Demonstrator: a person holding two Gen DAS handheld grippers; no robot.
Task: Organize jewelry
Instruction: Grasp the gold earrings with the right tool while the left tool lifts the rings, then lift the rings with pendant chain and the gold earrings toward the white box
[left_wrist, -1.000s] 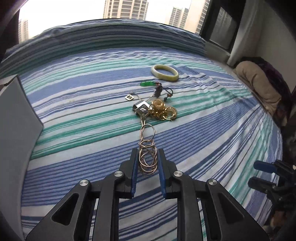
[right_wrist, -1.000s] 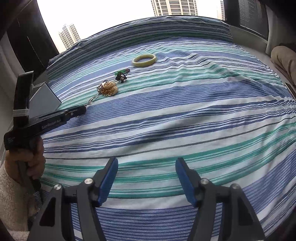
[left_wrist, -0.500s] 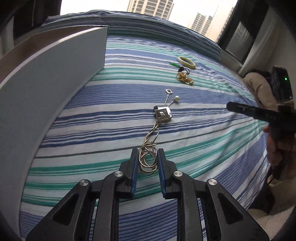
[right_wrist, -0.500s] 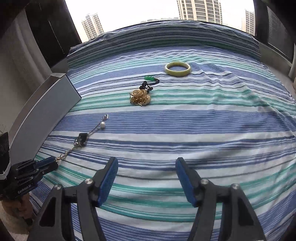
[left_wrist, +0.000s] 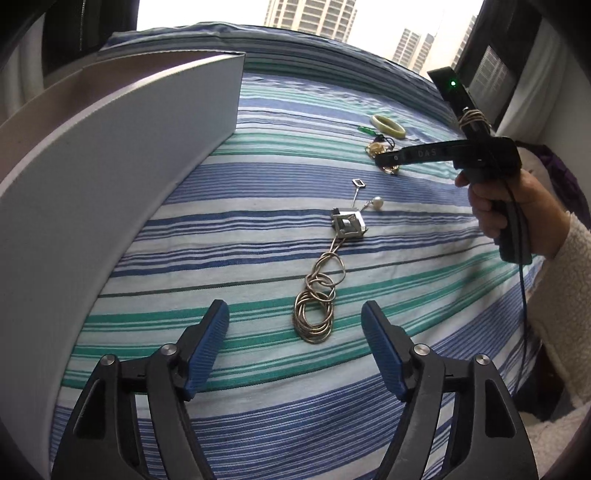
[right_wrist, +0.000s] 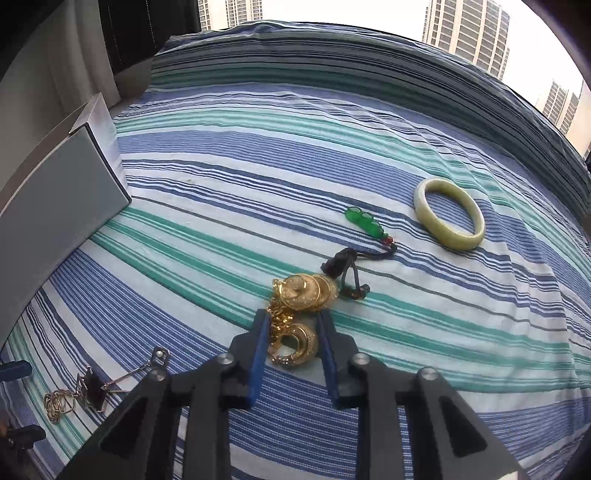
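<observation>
Between the blue pads of the left gripper (left_wrist: 295, 328), jaws spread wide, lies the coiled end of the silver chain necklace (left_wrist: 314, 314), loose on the striped bedsheet (left_wrist: 240, 258) and touched by neither pad. Coil sits just ahead of the fingertips, slightly right of centre. Chain runs off toward 12 o'clock to a square silver pendant (left_wrist: 349, 225); past the pendant, at about 1 o'clock, a pearl (left_wrist: 378, 202) and a small square charm on a pin (left_wrist: 358, 182). White box (left_wrist: 110, 184) stands along the sheet from 9 to 11 o'clock of this gripper, near the chain but apart from it.

Right gripper (right_wrist: 291, 338): jaws drawn narrow around the gold jewelry cluster (right_wrist: 295, 321). A gold hoop piece sits between the pads, and the left pad looks to touch the tangle. Cannot tell whether the pads actually pinch it. Rest of the cluster, round gold discs, spills out past the fingertips at 12 o'clock.

Outward from the right gripper: dark cord (right_wrist: 347, 269) just beyond the discs at 1 o'clock, leading to a green pendant (right_wrist: 364, 221). Pale jade bangle (right_wrist: 448, 214) farther out at 2 o'clock, apart from the rest. Chain necklace shows at 8 o'clock, well apart from the gold cluster.
</observation>
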